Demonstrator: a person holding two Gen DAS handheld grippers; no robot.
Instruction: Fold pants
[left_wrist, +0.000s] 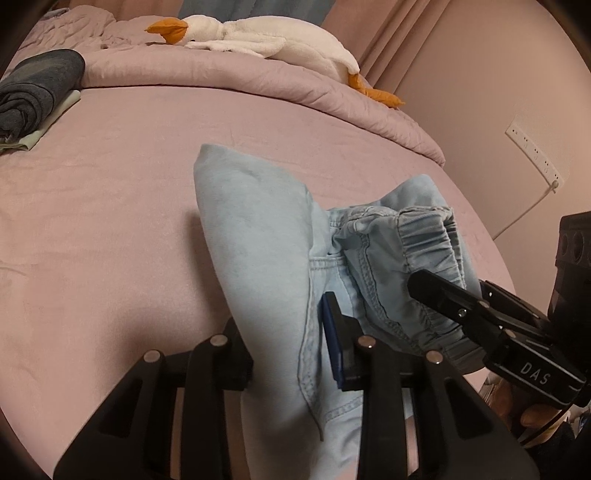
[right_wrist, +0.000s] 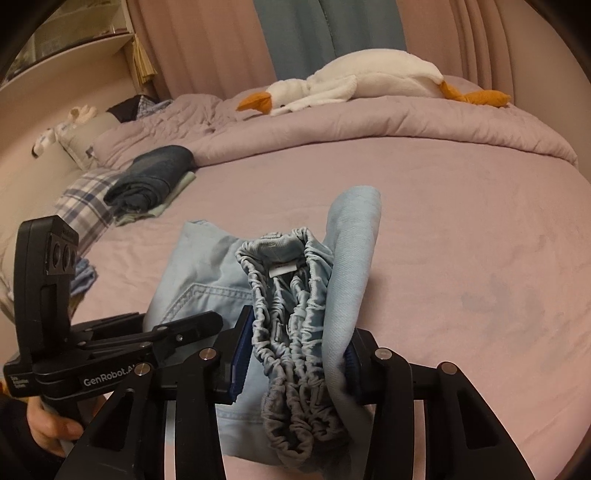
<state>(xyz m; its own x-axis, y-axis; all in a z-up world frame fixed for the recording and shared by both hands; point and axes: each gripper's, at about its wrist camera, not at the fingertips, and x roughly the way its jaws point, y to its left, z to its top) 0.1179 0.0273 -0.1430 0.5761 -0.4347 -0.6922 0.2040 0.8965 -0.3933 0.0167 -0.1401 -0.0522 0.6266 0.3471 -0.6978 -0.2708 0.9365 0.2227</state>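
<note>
Light blue pants (left_wrist: 258, 236) lie bunched and partly folded on the pink bed sheet (left_wrist: 110, 206). My left gripper (left_wrist: 288, 350) is shut on the pants' fabric, which fills the gap between its fingers. My right gripper (right_wrist: 295, 358) is shut on the gathered elastic waistband (right_wrist: 291, 295) together with a folded layer of the pants (right_wrist: 354, 240). In the left wrist view the right gripper (left_wrist: 417, 284) reaches in from the right onto the waistband (left_wrist: 424, 236). In the right wrist view the left gripper (right_wrist: 210, 321) comes in from the left onto the pants.
A folded dark denim stack (left_wrist: 33, 88) lies at the far left, also in the right wrist view (right_wrist: 155, 173). A white plush goose (left_wrist: 258, 37) rests on the rolled pink duvet (left_wrist: 221, 77) at the back. A plaid pillow (right_wrist: 85, 203) is left. A wall (left_wrist: 498, 122) is right.
</note>
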